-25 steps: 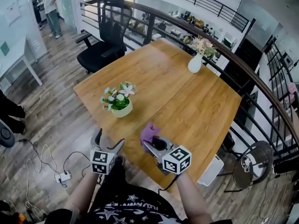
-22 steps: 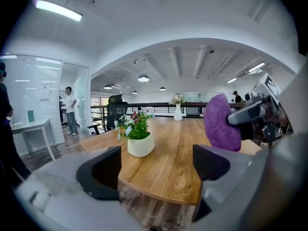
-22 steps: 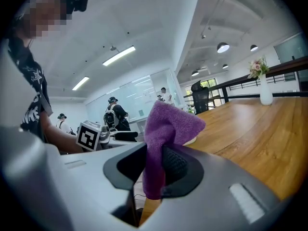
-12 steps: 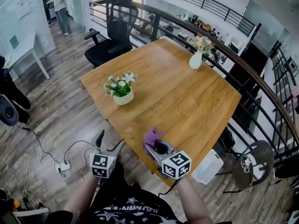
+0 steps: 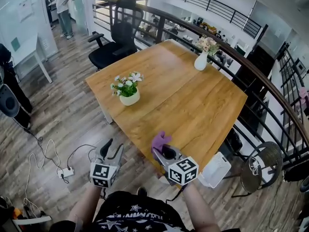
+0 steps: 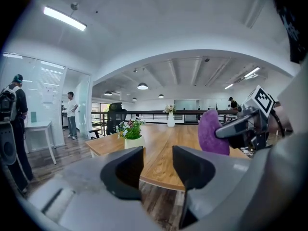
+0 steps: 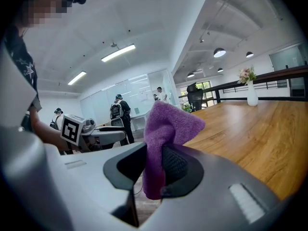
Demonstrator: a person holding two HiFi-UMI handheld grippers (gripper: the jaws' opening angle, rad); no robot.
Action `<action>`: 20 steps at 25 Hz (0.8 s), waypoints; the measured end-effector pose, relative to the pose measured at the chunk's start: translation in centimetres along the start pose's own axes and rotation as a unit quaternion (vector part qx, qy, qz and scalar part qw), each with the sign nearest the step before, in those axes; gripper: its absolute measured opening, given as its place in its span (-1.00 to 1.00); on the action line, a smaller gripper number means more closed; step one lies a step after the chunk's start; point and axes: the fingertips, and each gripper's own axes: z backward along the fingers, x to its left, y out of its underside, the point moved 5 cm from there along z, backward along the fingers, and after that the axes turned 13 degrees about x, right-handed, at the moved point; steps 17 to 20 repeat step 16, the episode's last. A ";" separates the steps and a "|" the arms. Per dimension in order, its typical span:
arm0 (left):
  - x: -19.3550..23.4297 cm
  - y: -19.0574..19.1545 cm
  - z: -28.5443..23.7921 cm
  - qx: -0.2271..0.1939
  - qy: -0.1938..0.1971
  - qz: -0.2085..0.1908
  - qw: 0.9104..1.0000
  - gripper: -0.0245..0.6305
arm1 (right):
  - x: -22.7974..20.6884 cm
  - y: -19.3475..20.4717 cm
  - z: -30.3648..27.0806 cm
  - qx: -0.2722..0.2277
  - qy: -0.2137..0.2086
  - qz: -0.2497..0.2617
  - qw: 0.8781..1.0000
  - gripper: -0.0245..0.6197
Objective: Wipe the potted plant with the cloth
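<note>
Left hand-held gripper empty, potted plant untouched, cloth gripped on the right.
The left hand-held gripper hangs over the floor, just off the near left edge of the worktop; its jaws have just been closing, stand partly apart, and nothing is between them. The potted plant stands near the worktop's left corner, well apart from both grippers. The right hand-held gripper, at the worktop's near corner, is clamped on the purple cloth, whose free end sticks up above its jaws. A white vase of flowers stands by the far corner.
</note>
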 end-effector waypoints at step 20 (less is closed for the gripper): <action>1.6 5.5 9.3 -0.010 0.031 -0.008 0.999 -0.61 | 9.3 4.8 0.1 -0.007 0.047 -0.035 0.998 -0.65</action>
